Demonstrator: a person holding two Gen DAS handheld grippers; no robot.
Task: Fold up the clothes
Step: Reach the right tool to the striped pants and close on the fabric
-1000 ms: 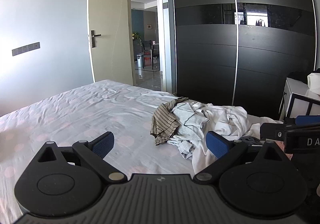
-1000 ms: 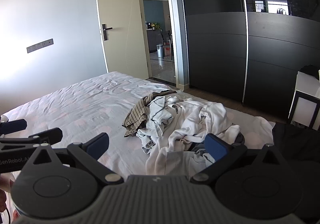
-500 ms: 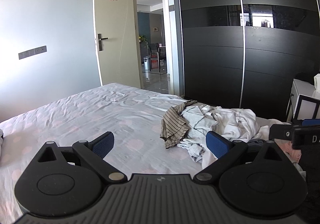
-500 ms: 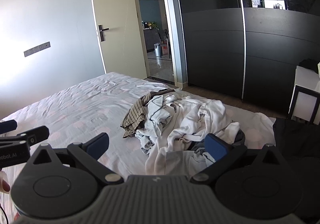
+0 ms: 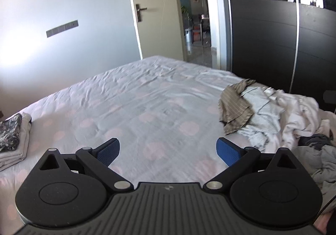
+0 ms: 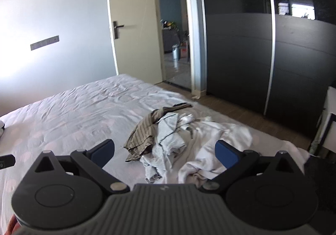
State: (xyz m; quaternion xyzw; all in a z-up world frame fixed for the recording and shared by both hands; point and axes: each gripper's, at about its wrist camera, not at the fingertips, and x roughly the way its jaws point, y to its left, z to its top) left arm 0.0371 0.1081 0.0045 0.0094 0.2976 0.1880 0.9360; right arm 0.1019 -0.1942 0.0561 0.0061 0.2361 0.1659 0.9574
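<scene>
- left gripper held above the bed, jaws wide apart, nothing between the blue pads
- right gripper also spread wide and empty, aimed at the clothes pile
- clothes pile sits crumpled near the bed's right edge, on the wardrobe side; striped brown garment on its left flank, pale grey and white pieces heaped beside it, a dark item at the near end
- folded stack lies at the bed's left edge, well apart from the pile
- middle of the bed bare, sheet wrinkled with pink dots
- open door behind the far end of the bed
</scene>
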